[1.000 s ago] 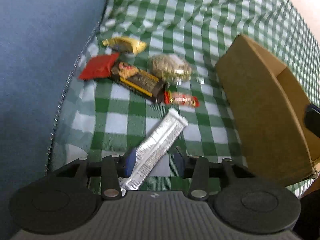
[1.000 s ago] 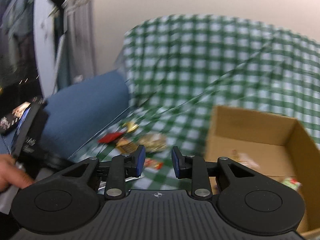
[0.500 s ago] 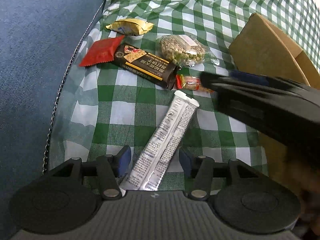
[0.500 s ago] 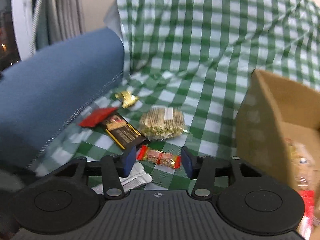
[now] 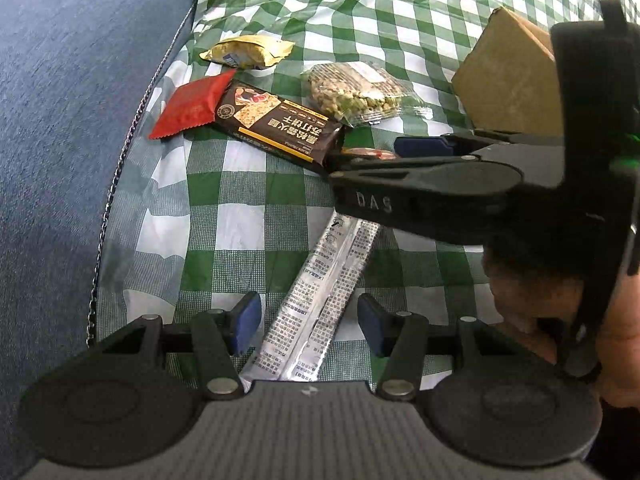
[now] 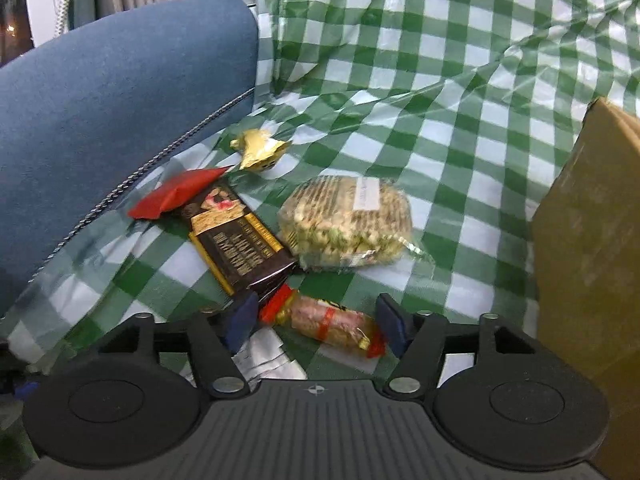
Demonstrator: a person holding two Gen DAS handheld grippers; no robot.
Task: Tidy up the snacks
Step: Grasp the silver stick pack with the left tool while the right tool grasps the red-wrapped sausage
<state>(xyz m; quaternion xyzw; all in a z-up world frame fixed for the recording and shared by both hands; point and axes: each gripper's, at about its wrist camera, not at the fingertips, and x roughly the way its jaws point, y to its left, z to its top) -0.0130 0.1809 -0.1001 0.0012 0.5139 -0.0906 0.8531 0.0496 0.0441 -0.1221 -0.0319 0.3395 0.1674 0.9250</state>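
Your left gripper (image 5: 306, 322) is open over the silver stick pack (image 5: 320, 300), which lies flat on the checked cloth (image 5: 248, 208) with its near end between the two blue pads and neither pad touching it. Its long axis runs up and to the right, away from that gripper, so it sits a little askew to the line you point along; its far end passes under your right gripper (image 5: 400, 150), which reaches across from the right. In the right wrist view that gripper (image 6: 316, 322) is also open, its jaws having just been widening, and the small red-ended candy (image 6: 326, 324) lies between the pads, crosswise to them with its long axis nearly left to right; whether either pad touches its ends is hard to tell. So each hand already has its own snack straight ahead and close: the left is nearer the stick, the right nearer the candy. The cardboard box (image 6: 592, 240), probably where the snacks go, stands at the far right, beside your right hand.
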